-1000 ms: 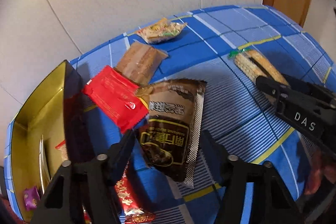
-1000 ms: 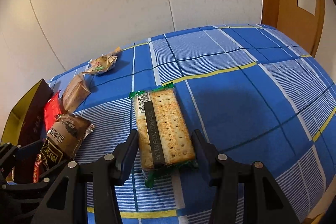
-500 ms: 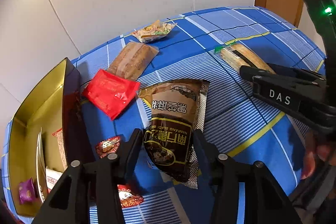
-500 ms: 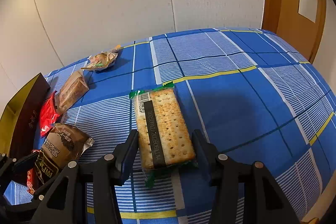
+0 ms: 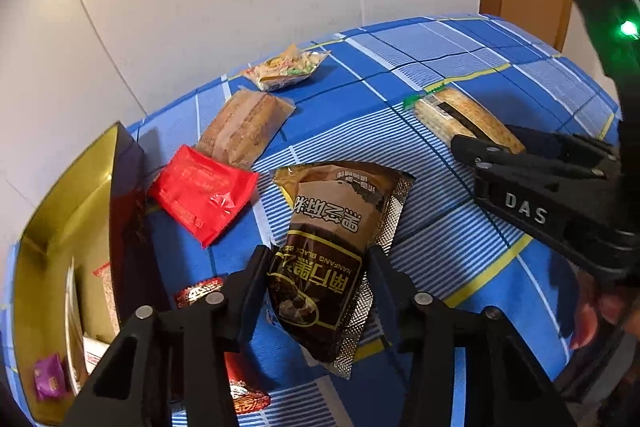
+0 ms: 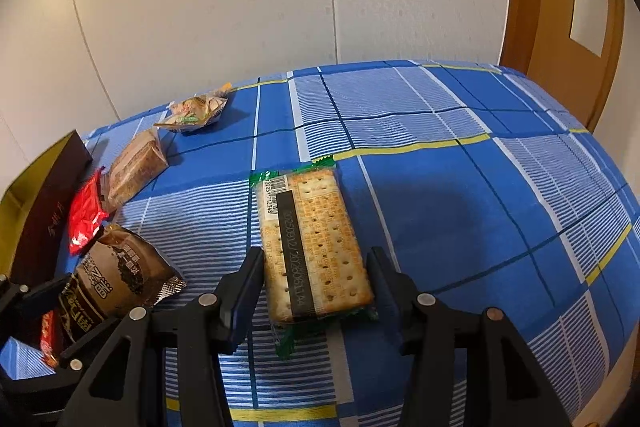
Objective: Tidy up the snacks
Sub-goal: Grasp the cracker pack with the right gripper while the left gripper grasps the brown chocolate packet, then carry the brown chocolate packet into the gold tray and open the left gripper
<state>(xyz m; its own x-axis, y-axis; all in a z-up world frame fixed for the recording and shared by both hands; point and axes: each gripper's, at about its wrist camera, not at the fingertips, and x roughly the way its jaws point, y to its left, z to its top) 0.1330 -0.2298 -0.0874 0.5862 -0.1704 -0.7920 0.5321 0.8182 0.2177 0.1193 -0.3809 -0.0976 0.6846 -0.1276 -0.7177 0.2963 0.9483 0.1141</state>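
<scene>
On the blue checked tablecloth, the gold-lined box stands at the far left. Just right of it, the left gripper has been closing its jaws around the near end of the brown sesame packet; both fingers now touch its edges. Further right, the right gripper straddles the cracker pack, half spread; whether its fingers press the wrapper, I cannot tell.

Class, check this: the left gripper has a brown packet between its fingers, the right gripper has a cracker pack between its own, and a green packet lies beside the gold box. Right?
Not quite: the packet beside the gold box is red, as the left wrist view shows. The brown packet and cracker pack claims hold.
</scene>
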